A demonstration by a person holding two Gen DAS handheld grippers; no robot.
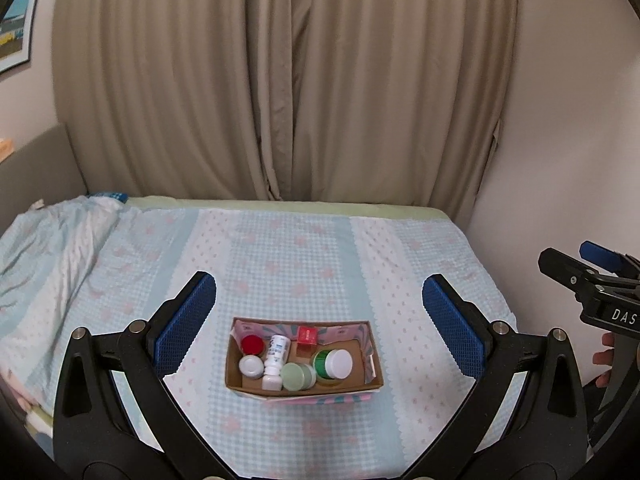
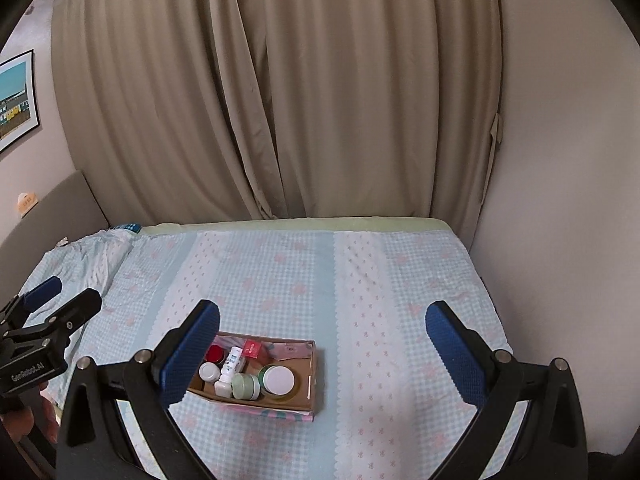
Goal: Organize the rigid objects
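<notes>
**Both grippers spread wide above a filled box**

Nearest to us, our left gripper [image 1: 319, 320] hangs over the bed with its blue pads far apart and nothing between them. Our right gripper [image 2: 322, 344] is the same: fingers released and wide, gripping nothing. Each one shows at the edge of the other's view, apart from the box.

Just beyond the fingertips, the cardboard box [image 1: 372, 376] sits on the checked bedsheet [image 1: 280, 256], near the front middle of the bed. Inside it, along the near wall, we see a small white-capped jar [image 1: 251, 365], a white bottle [image 1: 276, 362] lying with its cap toward us, a pale green jar [image 1: 298, 376] on its side, and a larger green jar with a white lid [image 1: 334, 364]. Toward the far wall are a red-lidded jar [image 1: 252, 345] and a small red box [image 1: 307, 336].

Farther back, a rumpled quilt [image 1: 60, 248] lies at the left end of the bed. Behind it all hang beige curtains [image 1: 288, 80], with a framed picture [image 2: 16, 96] on the left wall.
</notes>
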